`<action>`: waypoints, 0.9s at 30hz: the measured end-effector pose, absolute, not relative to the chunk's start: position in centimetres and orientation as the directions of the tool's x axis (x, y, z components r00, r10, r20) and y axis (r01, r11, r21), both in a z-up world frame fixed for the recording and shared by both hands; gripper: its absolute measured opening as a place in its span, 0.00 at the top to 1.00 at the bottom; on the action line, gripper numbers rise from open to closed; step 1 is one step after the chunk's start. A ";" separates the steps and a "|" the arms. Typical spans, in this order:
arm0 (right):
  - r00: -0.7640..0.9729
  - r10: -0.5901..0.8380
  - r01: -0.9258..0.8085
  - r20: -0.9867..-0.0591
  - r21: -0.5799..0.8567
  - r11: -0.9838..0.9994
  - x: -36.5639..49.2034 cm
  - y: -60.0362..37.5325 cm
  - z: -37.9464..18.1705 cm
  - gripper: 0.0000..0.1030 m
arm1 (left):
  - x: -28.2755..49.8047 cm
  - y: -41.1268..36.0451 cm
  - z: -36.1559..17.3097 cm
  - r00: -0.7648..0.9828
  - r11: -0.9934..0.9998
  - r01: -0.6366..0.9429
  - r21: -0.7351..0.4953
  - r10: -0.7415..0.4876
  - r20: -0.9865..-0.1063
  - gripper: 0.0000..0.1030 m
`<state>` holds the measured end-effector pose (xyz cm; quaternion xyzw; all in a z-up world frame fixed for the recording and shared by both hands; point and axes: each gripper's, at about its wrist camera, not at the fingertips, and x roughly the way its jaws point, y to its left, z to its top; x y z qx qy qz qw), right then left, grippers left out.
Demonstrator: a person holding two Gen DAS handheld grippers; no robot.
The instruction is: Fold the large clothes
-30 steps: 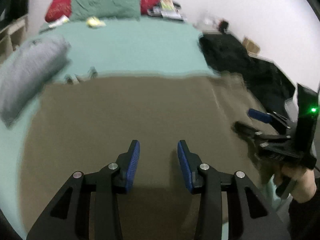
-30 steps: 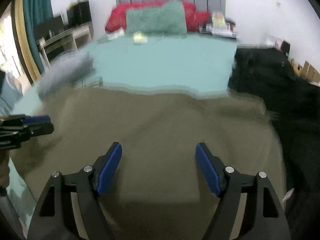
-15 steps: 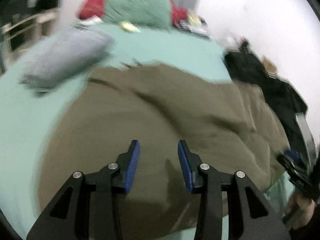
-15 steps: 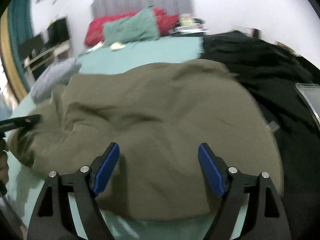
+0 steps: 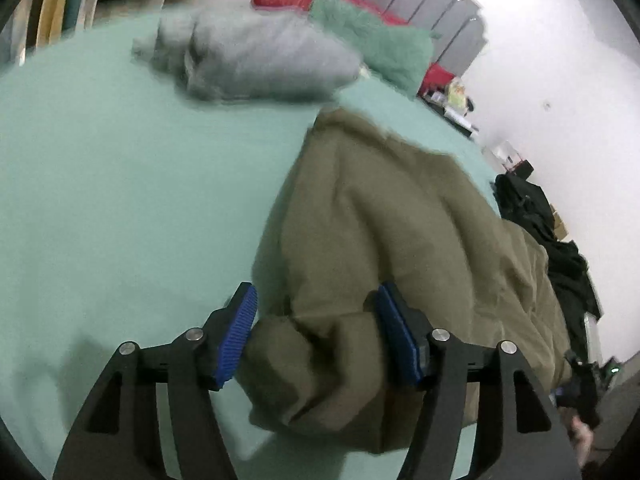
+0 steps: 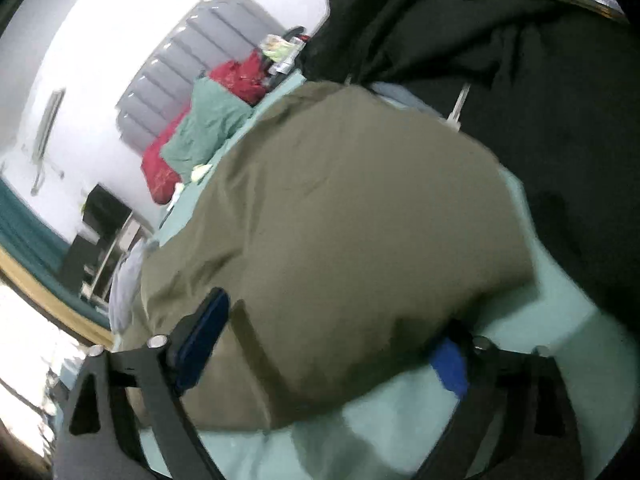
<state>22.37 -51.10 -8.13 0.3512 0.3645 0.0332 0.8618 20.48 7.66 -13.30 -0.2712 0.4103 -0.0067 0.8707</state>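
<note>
Olive garment (image 5: 400, 240) spread in a rumpled heap over mint-green bed sheet (image 5: 120, 180), near edge bunched into a thick roll at the foot of the bed

Left gripper (image 5: 316, 332) low at that near left corner, jaws wide apart and straddling the rolled hem; blue pads (image 5: 236, 336) just beside the cloth on either side, nothing pinched yet, so probably lined up for a grab at the corner

Right gripper (image 6: 328, 344) tilted hard over at the opposite near corner, jaws also spread wide; cloth bulging up between them, one blue pad against the fabric on the inner side, the other half hidden under the overhanging fold. No grip visible here either; whether the hidden pad touches cloth, impossible to tell through the blur

Both tools set at the two near corners, most likely so that the garment can be lifted evenly and carried over itself in one fold. Fold itself not begun, judging by the loose ridges across the middle

Grey pillow (image 5: 256, 60) lying beyond the garment on the left, apart from it; green pillow (image 5: 376, 44) and red pillow (image 6: 160, 168) against grey headboard (image 6: 184, 76). Black clothing (image 6: 540, 92) piled along the right side, touching the olive edge, hence some risk of snagging it during the lift
</note>
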 end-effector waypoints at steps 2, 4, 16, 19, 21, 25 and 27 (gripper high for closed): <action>0.706 0.326 0.189 -0.628 0.611 0.768 24.1 -50.2 -7.9 0.01 | 20.5 8.7 -14.5 0.658 0.816 -0.228 -0.531 -0.273 -0.701 0.40; 0.679 0.341 0.174 -0.650 0.594 0.786 25.3 -49.5 -7.9 0.06 | 20.0 7.7 -14.1 0.643 0.857 -0.194 -0.477 -0.256 -0.722 0.68; 0.708 0.358 0.066 -0.609 0.561 0.825 20.3 -48.0 -1.3 0.78 | 13.2 6.5 -7.5 0.657 0.885 -0.203 -0.419 -0.194 -0.729 0.90; 0.699 0.349 0.062 -0.624 0.539 0.840 17.9 -47.9 -0.1 0.77 | 10.0 5.7 -6.3 0.644 0.904 -0.184 -0.387 -0.186 -0.742 0.89; 0.663 0.339 0.079 -0.667 0.513 0.855 17.0 -47.7 -1.0 0.77 | 8.8 5.2 -6.8 0.613 0.921 -0.183 -0.343 -0.166 -0.773 0.87; 0.581 0.331 0.156 -0.743 0.501 0.851 17.1 -48.5 -5.2 0.60 | 7.6 6.4 -7.9 0.577 0.898 -0.277 -0.341 -0.129 -0.807 0.76; 0.593 0.350 0.203 -0.725 0.555 0.807 17.4 -49.6 -6.3 0.46 | 7.2 6.8 -5.8 0.630 0.884 -0.346 -0.315 -0.030 -0.776 0.74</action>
